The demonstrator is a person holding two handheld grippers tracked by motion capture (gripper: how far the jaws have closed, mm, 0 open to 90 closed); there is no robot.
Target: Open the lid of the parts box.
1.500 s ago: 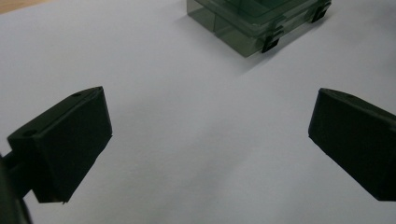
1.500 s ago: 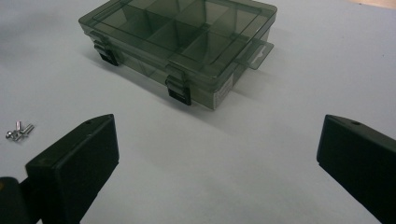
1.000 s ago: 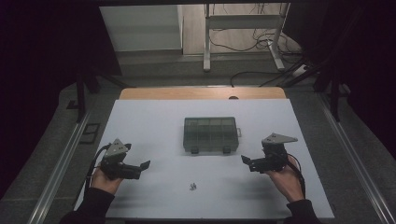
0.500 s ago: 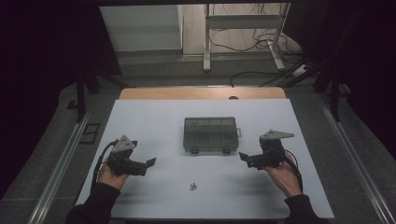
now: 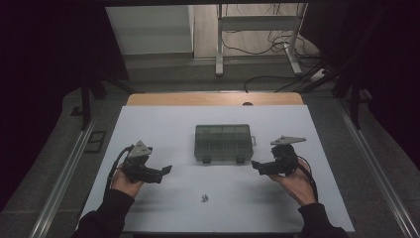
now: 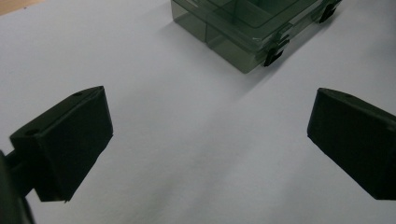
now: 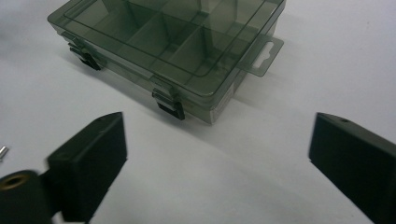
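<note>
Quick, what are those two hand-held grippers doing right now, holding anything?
Left hand-held gripper: open, holding nothing, above the white table.
Right hand-held gripper: open, holding nothing, pointed at the closed compartment box.

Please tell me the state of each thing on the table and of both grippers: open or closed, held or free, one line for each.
compartment box: lid closed, both front latches fastened, lying flat, free.
small screws: loose on the table, near the front edge, untouched.
left gripper: open, holding nothing, jaws pointing toward the box.
right gripper: open, holding nothing, jaws pointing toward the box.
</note>
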